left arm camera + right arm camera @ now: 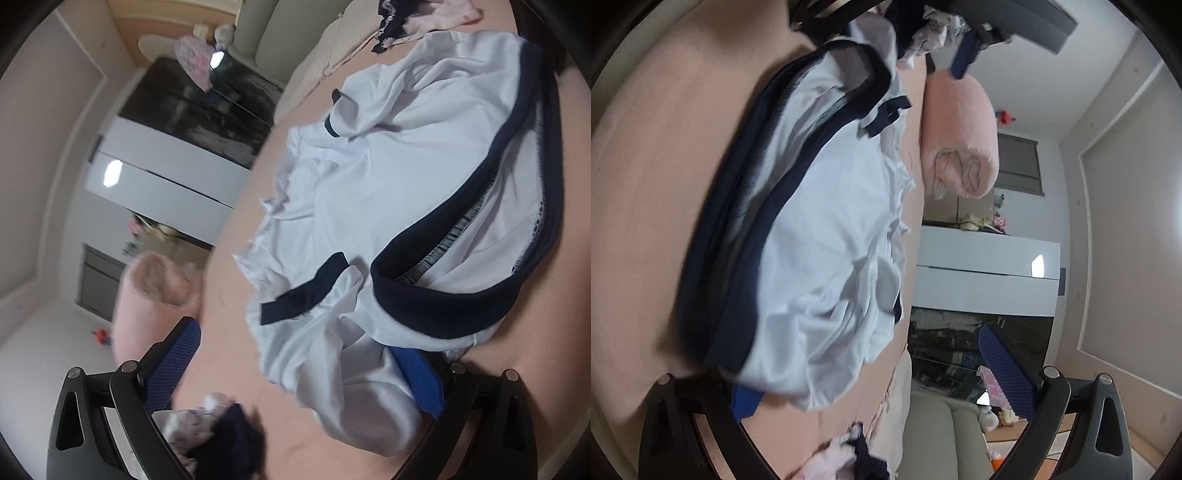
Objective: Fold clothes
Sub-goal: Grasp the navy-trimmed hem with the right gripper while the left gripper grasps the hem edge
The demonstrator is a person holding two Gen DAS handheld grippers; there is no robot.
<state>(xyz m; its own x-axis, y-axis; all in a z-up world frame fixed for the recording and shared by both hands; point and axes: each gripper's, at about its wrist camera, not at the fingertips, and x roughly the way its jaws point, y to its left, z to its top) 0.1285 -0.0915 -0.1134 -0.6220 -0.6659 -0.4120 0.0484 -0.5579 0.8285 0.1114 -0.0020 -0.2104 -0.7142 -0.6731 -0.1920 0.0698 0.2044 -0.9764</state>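
A white garment with navy trim (pixel 388 184) lies crumpled on the pink bed sheet (pixel 229 332). My left gripper (pixel 295 347) stands open at the garment's near edge. Its right finger (pixel 421 380) is partly under a fold of white cloth, and its left finger (pixel 170 369) is off the cloth. In the right wrist view the same garment (pixel 827 229) fills the middle. My right gripper (pixel 868 369) is open at the opposite edge, its left finger (pixel 746 402) tucked beneath the hem. The left gripper (pixel 964 55) shows at the top of that view.
A rolled pink blanket (pixel 155 291) lies at the bed's edge. Small heaps of pale and navy clothes (pixel 221 439) sit near the left gripper, and more clothes (pixel 424 22) lie at the far end. White drawers (pixel 166 173) and a grey headboard (pixel 258 33) stand beyond.
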